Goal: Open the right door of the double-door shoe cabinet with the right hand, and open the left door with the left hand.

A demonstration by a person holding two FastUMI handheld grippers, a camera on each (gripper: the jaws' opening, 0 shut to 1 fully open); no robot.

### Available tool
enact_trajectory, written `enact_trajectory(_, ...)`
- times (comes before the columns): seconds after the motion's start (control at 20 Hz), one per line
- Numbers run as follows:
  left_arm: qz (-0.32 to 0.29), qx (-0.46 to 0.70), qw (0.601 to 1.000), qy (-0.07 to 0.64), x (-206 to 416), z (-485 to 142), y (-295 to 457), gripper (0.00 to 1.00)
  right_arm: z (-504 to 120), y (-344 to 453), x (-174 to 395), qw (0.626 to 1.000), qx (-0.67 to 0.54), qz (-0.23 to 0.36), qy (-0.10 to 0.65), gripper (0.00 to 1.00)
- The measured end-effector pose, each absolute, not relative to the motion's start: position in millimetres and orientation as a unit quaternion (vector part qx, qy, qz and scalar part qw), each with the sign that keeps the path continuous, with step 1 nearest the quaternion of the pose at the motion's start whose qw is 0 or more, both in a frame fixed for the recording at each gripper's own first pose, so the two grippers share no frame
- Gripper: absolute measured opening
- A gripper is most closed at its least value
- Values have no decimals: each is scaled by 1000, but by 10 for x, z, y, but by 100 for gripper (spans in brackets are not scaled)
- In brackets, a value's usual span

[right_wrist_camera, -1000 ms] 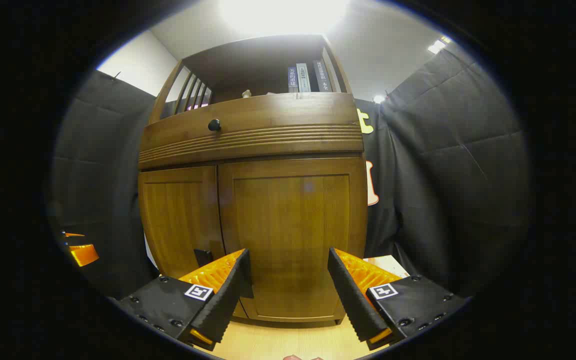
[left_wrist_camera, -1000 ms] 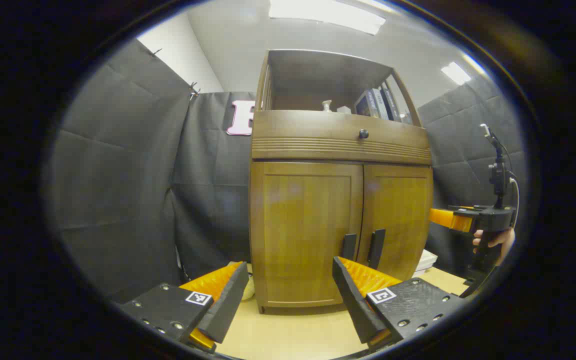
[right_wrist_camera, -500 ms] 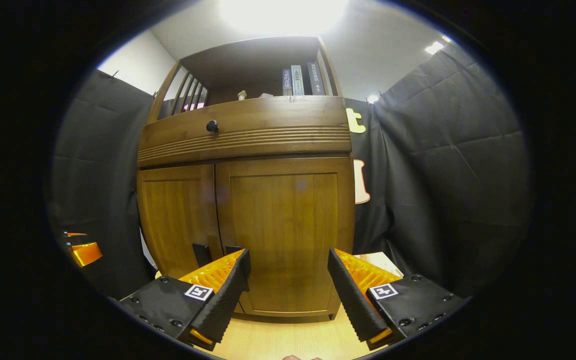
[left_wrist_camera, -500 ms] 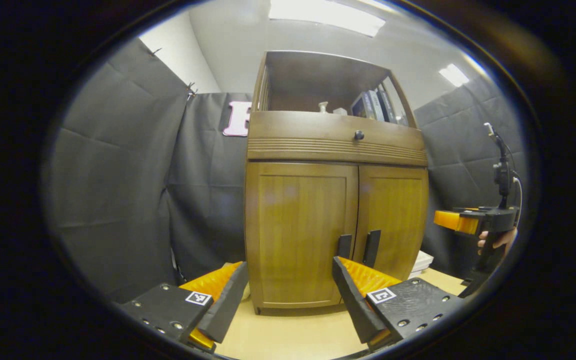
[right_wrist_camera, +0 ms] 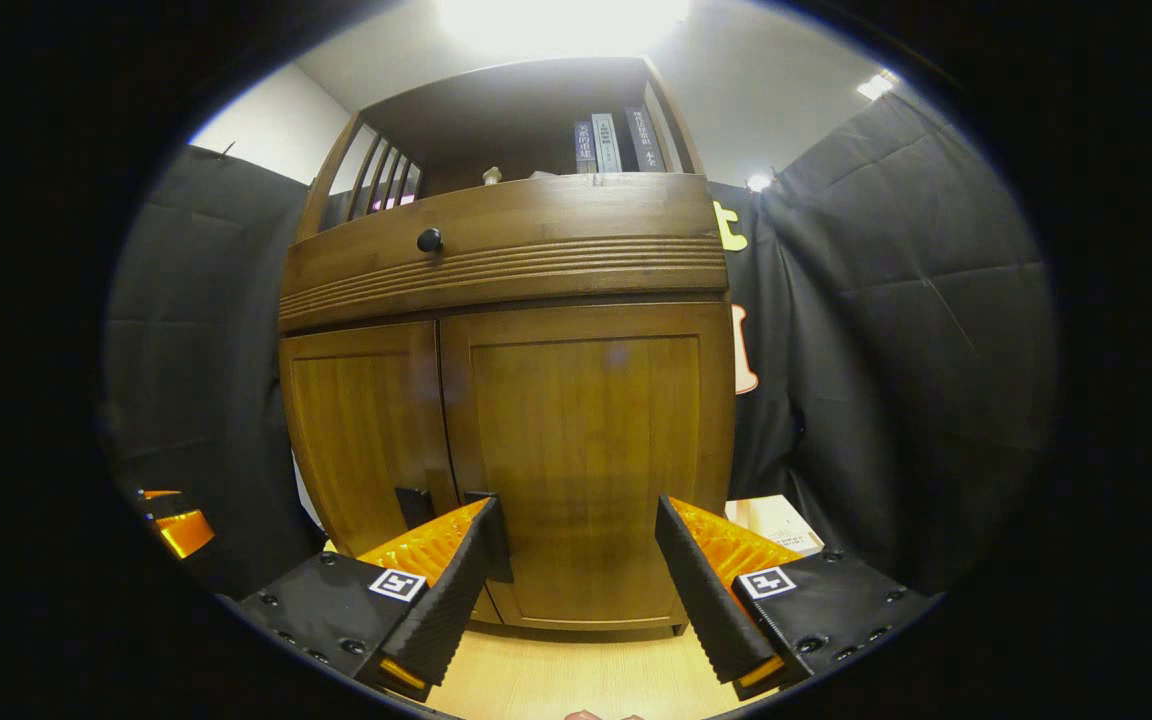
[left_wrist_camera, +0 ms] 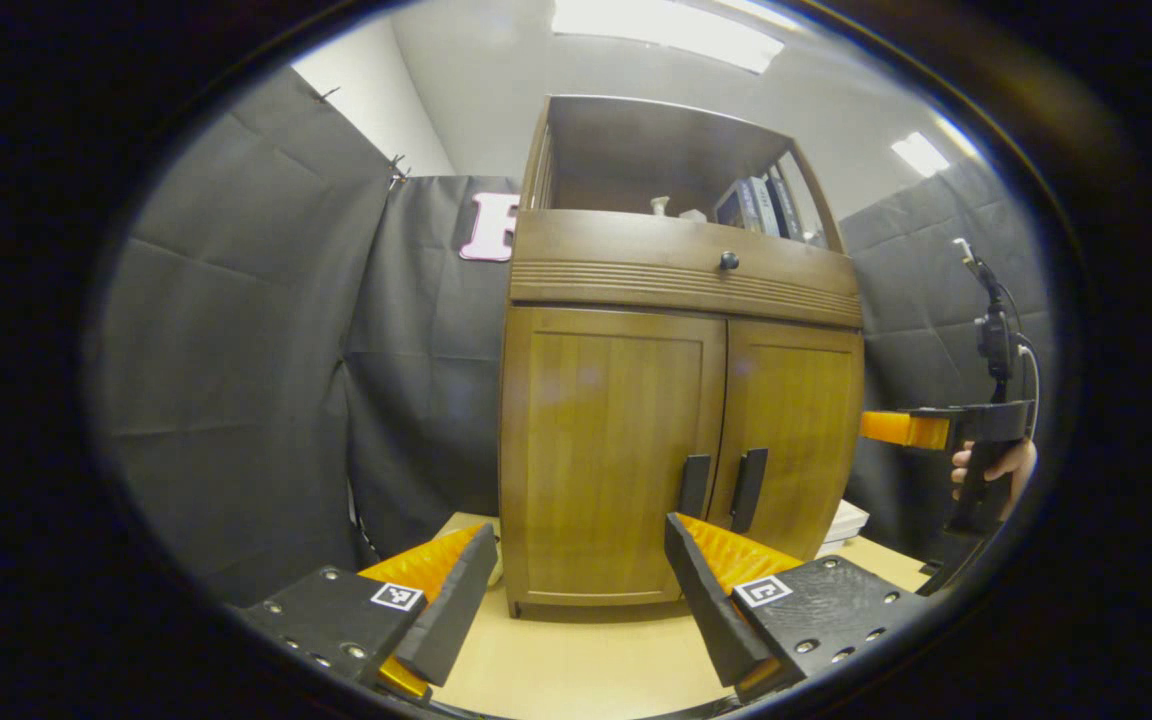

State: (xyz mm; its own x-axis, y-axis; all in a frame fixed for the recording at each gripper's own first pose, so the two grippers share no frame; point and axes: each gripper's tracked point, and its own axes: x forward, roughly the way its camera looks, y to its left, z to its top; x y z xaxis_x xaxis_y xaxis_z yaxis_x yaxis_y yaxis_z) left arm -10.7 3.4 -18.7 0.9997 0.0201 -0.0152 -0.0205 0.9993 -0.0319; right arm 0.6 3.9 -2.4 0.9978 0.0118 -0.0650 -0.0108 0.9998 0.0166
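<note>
The brown wooden shoe cabinet stands on a pale tabletop with both doors closed. Its left door and right door each carry a black vertical handle near the middle seam, the left handle and the right handle. My left gripper is open in front of the left door, apart from it. In the right gripper view, my right gripper is open before the right door, with the handles just behind its left finger. The right gripper, held by a hand, also appears beside the cabinet in the left gripper view.
A drawer front with a black knob tops the doors, and an open shelf above holds books. White boxes or papers lie on the table right of the cabinet. A camera stand rises at the far right.
Both views shifted a little: the cabinet appears slightly nearer and the door handles sit higher and clearer. Both grippers stayed open; the doors stayed closed.
</note>
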Motion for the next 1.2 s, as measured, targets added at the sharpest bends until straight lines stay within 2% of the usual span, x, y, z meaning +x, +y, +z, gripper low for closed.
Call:
enact_trajectory(0.15,22,-16,1000,12,-142,-233,106,99,2,128,134,999,15,19,34,100)
enact_trajectory(0.2,25,-18,999,14,-157,-271,122,99,9,159,189,999,16,22,34,98)
enact_trajectory(0.45,39,-26,998,28,-190,-418,166,99,-24,385,487,998,34,44,39,100)
enact_trajectory(0.55,42,-22,998,34,-182,-465,158,99,-49,481,592,997,41,49,44,93)
enact_trajectory(0.6,44,-20,998,36,-177,-482,156,99,-60,535,639,996,47,54,46,100)
enact_trajectory(0.7,45,-21,998,40,-192,-513,127,99,-109,645,731,995,51,63,50,97)
enact_trajectory(0.95,54,-23,997,52,-224,-585,84,99,-345,830,896,994,32,77,70,97)
enact_trajectory(1.0,58,-22,997,55,-228,-606,96,99,-391,843,931,994,28,77,74,92)
enact_trajectory(1.05,63,-23,996,57,-242,-623,105,99,-449,853,970,994,26,76,78,97)
enact_trajectory(1.2,77,-28,995,63,-284,-663,147,96,-629,870,1090,993,20,72,95,97)
